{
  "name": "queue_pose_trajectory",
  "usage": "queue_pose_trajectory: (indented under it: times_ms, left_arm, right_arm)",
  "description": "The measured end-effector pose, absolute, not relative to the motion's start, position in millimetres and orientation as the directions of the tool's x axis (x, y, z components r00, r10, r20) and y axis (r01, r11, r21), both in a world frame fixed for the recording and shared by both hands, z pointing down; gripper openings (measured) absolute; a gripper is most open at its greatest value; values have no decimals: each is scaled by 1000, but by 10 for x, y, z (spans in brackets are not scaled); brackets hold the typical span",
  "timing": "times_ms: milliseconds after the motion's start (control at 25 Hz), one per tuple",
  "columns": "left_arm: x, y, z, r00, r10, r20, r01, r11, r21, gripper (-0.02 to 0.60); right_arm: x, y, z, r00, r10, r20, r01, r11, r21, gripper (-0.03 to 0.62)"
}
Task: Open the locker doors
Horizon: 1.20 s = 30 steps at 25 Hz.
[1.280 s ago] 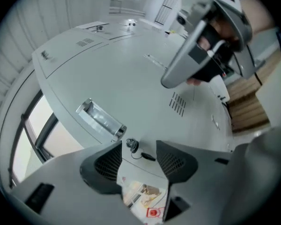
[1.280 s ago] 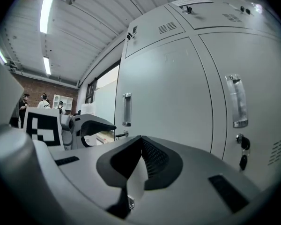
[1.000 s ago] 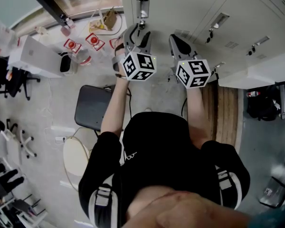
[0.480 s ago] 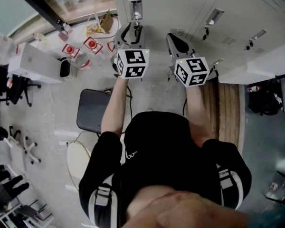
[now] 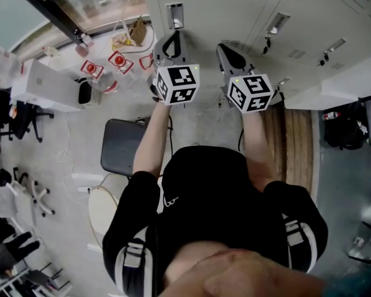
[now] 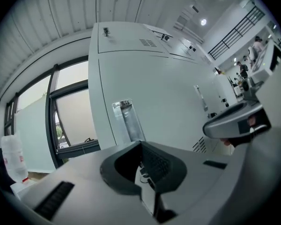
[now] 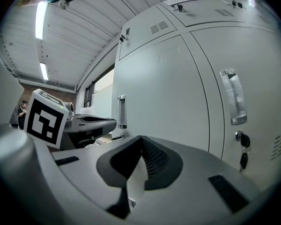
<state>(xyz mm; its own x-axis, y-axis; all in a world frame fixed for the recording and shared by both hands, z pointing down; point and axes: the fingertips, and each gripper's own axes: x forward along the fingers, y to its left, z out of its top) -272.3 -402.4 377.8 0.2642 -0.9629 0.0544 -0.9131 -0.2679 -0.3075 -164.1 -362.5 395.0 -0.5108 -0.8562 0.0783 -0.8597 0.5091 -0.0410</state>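
Observation:
Pale grey lockers (image 5: 235,5) stand in front of me with their doors closed. My left gripper (image 5: 174,37) points at the leftmost door, just below its metal recessed handle (image 5: 174,14). In the left gripper view the jaws (image 6: 141,143) have just been closing and now meet, with nothing seen between them. The handle (image 6: 126,121) rises right behind the tips, and whether they touch it I cannot tell. My right gripper (image 5: 224,48) is held beside it, jaws (image 7: 141,137) shut and empty, short of a door with a handle (image 7: 234,95) and a hanging key (image 7: 243,158).
On the floor to the left are a grey chair (image 5: 120,144), a round white stool (image 5: 102,206), a white box (image 5: 46,79) and red-and-white items (image 5: 119,59). A wooden bench (image 5: 294,147) runs along the lockers at the right, with a black bag (image 5: 343,132) beyond it.
The left gripper's jaws stood apart in front of the handle and have closed together. The gripper rolled a little and rose slightly. The right gripper has kept still.

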Motion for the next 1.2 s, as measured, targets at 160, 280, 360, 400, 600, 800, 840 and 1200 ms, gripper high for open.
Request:
queue_pose_trajectory:
  times_ms: [160, 280, 360, 400, 600, 800, 840, 1200]
  left_arm:
    - [-2778, -4022, 3619, 234, -972, -16, -928, -218, -303, 11]
    - [-2802, -4018, 3498, 201, -976, -79, -929, -165, -332, 12]
    - [-2811, -4038, 3482, 188, -979, -86, -931, -149, -332, 12]
    - [-2810, -4048, 3477, 185, -979, -87, -932, -146, -332, 12]
    - [-2791, -4104, 3461, 193, -977, -90, -940, -157, -304, 116]
    - [-2835, -4194, 3475, 160, -984, -77, -951, -132, -279, 120]
    - [-2838, -4210, 3485, 157, -985, -73, -953, -132, -272, 120]
    - [-2868, -4256, 3487, 119, -990, -77, -967, -98, -234, 120]
  right_arm:
    - [-1598, -3647, 3956, -501, -862, 78, -865, 499, -48, 18]
    - [-1572, -3663, 3965, -489, -868, 83, -872, 488, -26, 18]
    - [-1564, -3672, 3966, -487, -869, 82, -873, 487, -24, 18]
    - [-1560, -3675, 3966, -485, -870, 83, -874, 485, -20, 18]
    - [-1564, -3676, 3953, -474, -876, 90, -878, 478, 31, 18]
    - [-1557, -3692, 3929, -472, -878, 85, -879, 476, 37, 18]
    - [-1552, -3695, 3927, -471, -878, 84, -879, 476, 37, 18]
    - [-1511, -3694, 3929, -463, -882, 84, -883, 467, 34, 18]
